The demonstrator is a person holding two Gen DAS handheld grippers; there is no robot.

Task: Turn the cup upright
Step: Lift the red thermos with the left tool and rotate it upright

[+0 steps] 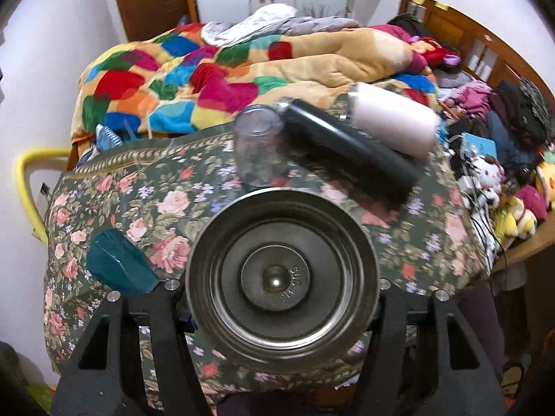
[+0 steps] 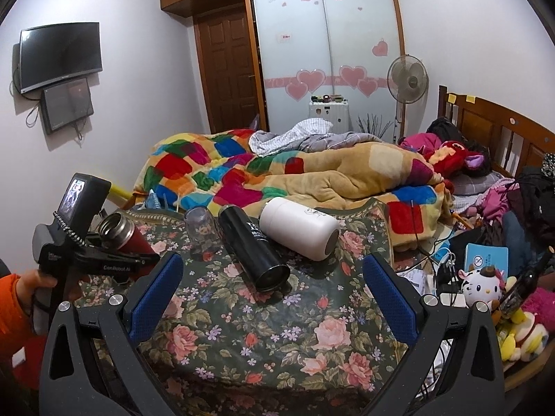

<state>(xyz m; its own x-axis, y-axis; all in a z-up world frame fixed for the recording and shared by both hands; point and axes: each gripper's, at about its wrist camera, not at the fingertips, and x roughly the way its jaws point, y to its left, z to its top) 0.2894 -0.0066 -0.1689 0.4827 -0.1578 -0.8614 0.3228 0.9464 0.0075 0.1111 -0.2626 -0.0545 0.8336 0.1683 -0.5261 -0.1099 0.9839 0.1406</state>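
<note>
My left gripper (image 1: 281, 287) is shut on a red steel cup (image 2: 125, 234); the left wrist view looks at its round steel base (image 1: 281, 279), lifted above the floral table (image 1: 138, 187). In the right wrist view the cup is tilted with its open mouth up and to the left. My right gripper (image 2: 274, 277) is open and empty above the table's front, behind a black flask (image 2: 253, 246) lying on its side. A white flask (image 2: 298, 227) lies beside it. A clear plastic cup (image 2: 201, 230) stands mouth down.
A teal object (image 1: 118, 263) lies on the table's left part. A bed with a patchwork blanket (image 2: 277, 173) is behind the table. Plush toys (image 2: 485, 284), cables and a blue book (image 2: 485, 256) crowd the right side. A yellow rail (image 1: 26, 187) is at the left.
</note>
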